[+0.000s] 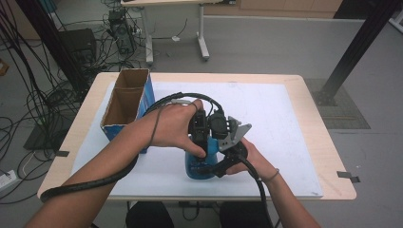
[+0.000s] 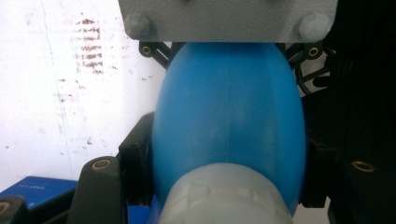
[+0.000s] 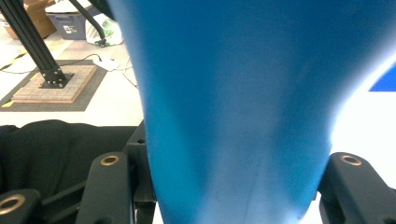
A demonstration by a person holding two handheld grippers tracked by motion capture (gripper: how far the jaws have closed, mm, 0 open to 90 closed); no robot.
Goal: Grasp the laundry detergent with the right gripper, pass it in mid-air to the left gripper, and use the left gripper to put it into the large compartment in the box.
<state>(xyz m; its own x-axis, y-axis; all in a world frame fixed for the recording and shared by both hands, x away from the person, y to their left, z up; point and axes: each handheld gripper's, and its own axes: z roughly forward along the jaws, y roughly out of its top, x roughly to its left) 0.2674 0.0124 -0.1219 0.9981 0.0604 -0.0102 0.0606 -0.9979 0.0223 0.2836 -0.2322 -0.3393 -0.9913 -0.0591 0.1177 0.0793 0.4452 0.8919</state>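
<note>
A blue bottle [image 1: 194,169] stands near the front middle of the white mat, held from two sides. My left gripper [image 1: 199,147] comes down on it from above and is shut on it. In the left gripper view the jaws of my left gripper [image 2: 226,151] press both sides of the blue bottle [image 2: 229,116], just past its pale cap [image 2: 224,198]. My right gripper [image 1: 222,164] grips it from the right side. The right gripper view has the blue bottle [image 3: 233,102] clamped between the jaws of my right gripper [image 3: 233,186].
An open blue cardboard box [image 1: 126,102] with a brown inside stands at the mat's left edge, and its blue side [image 2: 37,189] is also in the left gripper view. The white mat [image 1: 285,118] covers most of the wooden table [image 1: 328,142]. Cables trail over the person's left forearm.
</note>
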